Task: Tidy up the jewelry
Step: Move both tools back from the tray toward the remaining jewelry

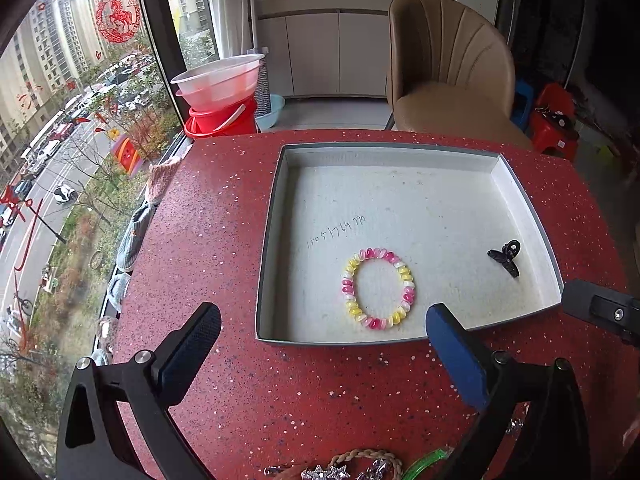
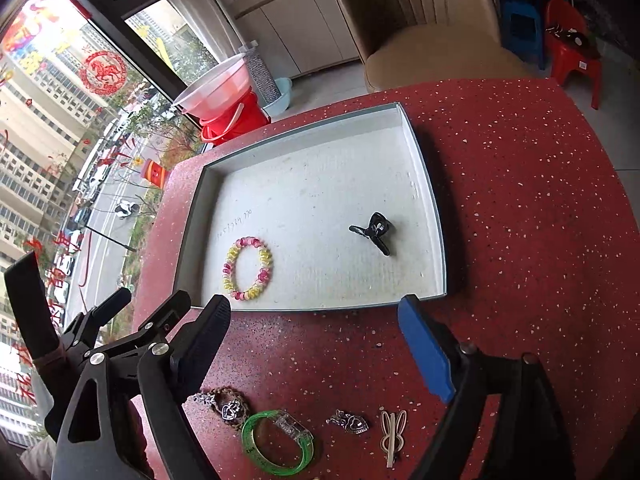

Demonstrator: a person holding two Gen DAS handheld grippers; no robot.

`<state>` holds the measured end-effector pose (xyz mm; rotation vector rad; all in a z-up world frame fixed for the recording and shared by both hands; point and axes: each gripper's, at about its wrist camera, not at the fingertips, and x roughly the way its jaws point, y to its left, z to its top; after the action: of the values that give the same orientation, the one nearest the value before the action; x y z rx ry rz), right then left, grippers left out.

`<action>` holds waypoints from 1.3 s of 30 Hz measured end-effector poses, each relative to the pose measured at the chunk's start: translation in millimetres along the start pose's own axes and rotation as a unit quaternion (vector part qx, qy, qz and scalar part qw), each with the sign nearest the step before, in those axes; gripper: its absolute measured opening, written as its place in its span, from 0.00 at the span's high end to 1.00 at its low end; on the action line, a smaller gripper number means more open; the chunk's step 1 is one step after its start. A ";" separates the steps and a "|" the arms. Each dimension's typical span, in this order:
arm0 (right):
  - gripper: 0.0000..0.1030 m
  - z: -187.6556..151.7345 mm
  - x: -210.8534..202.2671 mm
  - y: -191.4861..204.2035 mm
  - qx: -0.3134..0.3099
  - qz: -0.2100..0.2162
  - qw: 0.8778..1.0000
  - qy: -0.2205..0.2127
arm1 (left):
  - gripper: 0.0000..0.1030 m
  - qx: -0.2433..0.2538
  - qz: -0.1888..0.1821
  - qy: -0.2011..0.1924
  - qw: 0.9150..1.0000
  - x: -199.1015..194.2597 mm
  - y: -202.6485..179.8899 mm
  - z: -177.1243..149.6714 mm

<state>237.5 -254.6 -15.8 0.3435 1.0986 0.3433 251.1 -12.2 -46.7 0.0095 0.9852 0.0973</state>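
Presently, in the left wrist view, the left gripper (image 1: 322, 344) is spread wide and empty over the red table (image 1: 208, 216). The tray (image 1: 269, 240) ahead holds one coil bracelet (image 1: 378, 288) and one black clip (image 1: 506, 257).

In the right wrist view, the right gripper (image 2: 314, 346) is likewise spread and empty. Five loose pieces lie just below it, nearer this hand; the cream hairpin (image 2: 392, 434) runs lengthwise toward the tray.

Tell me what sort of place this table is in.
Most likely a high-rise flat's living area: a tan upholstered chair at the red table, white cabinets, and a window overlooking a street and tower blocks.
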 end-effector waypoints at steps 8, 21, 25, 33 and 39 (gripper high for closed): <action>0.00 -39.4 -26.3 4.7 0.014 0.034 0.999 0.004 | 0.00 -0.008 -0.013 0.043 0.999 -14.5 23.7 -37.4; 0.00 -114.4 -13.0 3.0 0.015 -0.038 0.994 0.100 | 0.00 -0.023 -0.002 0.118 0.993 -21.6 52.8 -122.0; 0.00 -133.3 -7.7 1.1 0.016 -0.061 0.990 0.123 | 0.00 -0.024 0.001 0.132 0.991 -19.7 55.4 -133.5; 0.00 -157.7 -10.3 -13.8 0.037 -0.086 0.986 0.140 | 0.00 -0.021 0.006 0.128 0.991 -23.4 60.8 -139.2; 0.00 -160.2 -15.2 -22.2 0.047 -0.100 0.984 0.138 | 0.00 0.003 0.010 0.114 0.993 -25.7 69.2 -135.3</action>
<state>88.5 -265.0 -79.5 0.2716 1.4128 0.1626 119.0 49.6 -96.6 0.0135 1.2132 0.1148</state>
